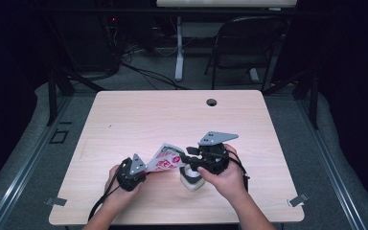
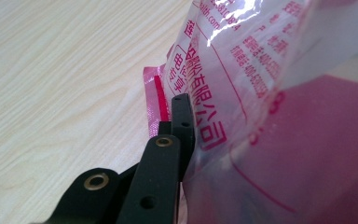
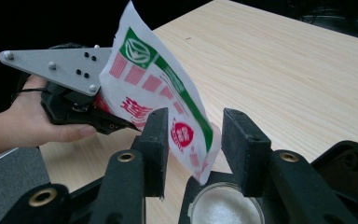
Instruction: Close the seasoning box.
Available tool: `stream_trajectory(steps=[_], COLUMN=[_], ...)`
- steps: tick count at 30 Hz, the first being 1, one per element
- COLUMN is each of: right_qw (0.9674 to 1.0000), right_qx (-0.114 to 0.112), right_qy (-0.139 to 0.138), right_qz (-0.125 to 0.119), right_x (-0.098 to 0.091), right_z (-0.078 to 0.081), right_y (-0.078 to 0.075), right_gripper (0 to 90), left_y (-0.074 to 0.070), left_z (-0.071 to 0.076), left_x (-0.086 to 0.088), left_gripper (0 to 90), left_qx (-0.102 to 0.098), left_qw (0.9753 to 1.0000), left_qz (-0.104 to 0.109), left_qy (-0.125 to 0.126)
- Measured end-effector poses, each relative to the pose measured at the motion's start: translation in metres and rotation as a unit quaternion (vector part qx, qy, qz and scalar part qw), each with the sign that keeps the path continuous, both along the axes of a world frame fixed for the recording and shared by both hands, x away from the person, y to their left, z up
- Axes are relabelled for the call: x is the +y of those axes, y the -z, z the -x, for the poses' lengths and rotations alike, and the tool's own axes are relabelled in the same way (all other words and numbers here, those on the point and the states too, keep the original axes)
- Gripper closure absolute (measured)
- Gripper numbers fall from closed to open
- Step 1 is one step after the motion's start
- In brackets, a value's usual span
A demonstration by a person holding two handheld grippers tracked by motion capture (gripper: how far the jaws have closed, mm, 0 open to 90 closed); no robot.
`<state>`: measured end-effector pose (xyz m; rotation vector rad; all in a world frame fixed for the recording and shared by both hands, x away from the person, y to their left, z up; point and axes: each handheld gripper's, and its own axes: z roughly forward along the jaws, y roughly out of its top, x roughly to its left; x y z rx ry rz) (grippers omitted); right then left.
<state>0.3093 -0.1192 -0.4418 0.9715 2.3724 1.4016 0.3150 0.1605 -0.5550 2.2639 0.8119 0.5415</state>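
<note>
Near the bench's (image 1: 124,115) front edge, a red-and-white printed bag (image 1: 166,157) hangs between both tongs. The left tongs (image 2: 179,122) are clamped together on its sealed edge. The right tongs (image 3: 193,140) stand apart around its lower corner, not pinching, above a small white jar (image 1: 191,180).
</note>
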Motion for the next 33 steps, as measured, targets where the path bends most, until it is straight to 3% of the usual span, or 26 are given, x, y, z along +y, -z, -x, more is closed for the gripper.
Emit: stream_trajectory(steps=[10,19,27,30,33], right_qw=[0.9999,0.9998,0.9998,0.9996,0.9994], right_qx=[-0.003,-0.006,-0.006,-0.01,-0.012], right_qy=[0.009,0.015,0.019,0.024,0.029], right_qz=[-0.008,-0.01,-0.009,-0.012,-0.014], right_x=[-0.005,-0.008,-0.01,-0.011,-0.011], right_z=[-0.001,-0.001,-0.002,-0.003,-0.003], right_y=[-0.002,-0.004,-0.004,-0.004,-0.003], right_gripper=[60.9,60.9,60.7,60.7,60.3], left_y=[-0.003,-0.009,-0.011,-0.013,-0.014], left_z=[-0.003,-0.009,-0.015,-0.017,-0.019], left_x=[0.009,0.03,0.049,0.058,0.067], left_gripper=[89.7,89.6,89.4,89.4,89.3], left_qx=[-0.003,-0.014,-0.022,-0.023,-0.028], left_qw=[0.9998,0.9981,0.9954,0.9936,0.9916], left_qz=[0.013,0.028,0.019,0.026,0.019], left_qy=[-0.015,-0.054,-0.091,-0.108,-0.125])
